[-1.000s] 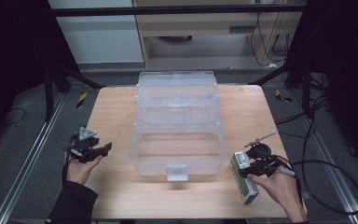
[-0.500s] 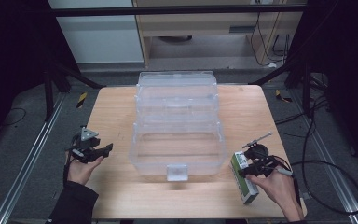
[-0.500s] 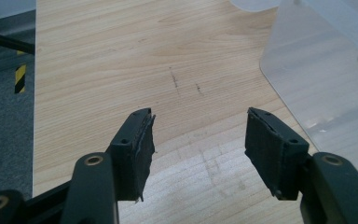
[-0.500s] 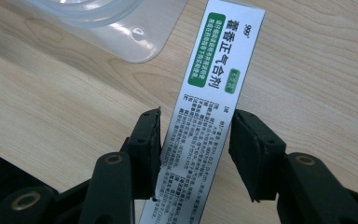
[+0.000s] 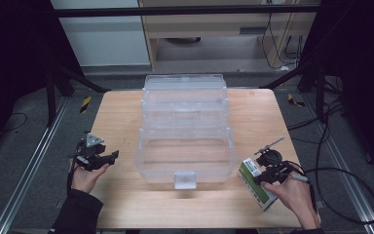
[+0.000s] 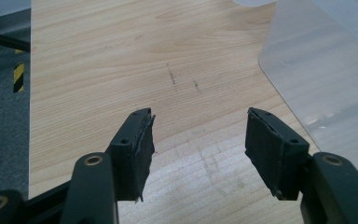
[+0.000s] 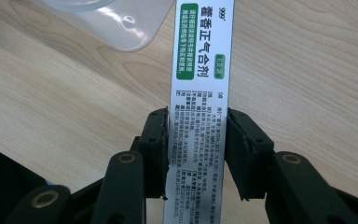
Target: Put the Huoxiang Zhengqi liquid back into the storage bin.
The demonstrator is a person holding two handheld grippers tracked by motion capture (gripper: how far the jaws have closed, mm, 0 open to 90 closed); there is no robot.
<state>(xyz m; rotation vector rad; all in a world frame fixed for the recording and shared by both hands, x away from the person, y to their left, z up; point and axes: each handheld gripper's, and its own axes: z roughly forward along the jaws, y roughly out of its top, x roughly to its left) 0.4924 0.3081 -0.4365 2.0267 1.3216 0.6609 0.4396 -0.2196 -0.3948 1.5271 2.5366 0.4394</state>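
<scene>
The white-and-green medicine box [image 7: 200, 93] lies flat on the wooden worktop [image 5: 126, 122], just beside the near right corner of the clear plastic bin [image 5: 187, 134] that stands in the middle. Its long printed face looks up, and one end points toward the bin's rounded corner.

The right gripper [image 5: 262, 174] straddles the box on the side away from the bin. In the right gripper view its two black fingers [image 7: 156, 149] stand against the box's long edges, one on each side; they have just been closing in, with the box between them, and now pinch it.

On the other side of the bin, well apart from the box, the left gripper [image 5: 108, 157] hangs near the worktop's left edge, pointing toward the bin's wall. Its fingers [image 6: 137, 149] are spread wide over bare wood, with nothing between them.
</scene>
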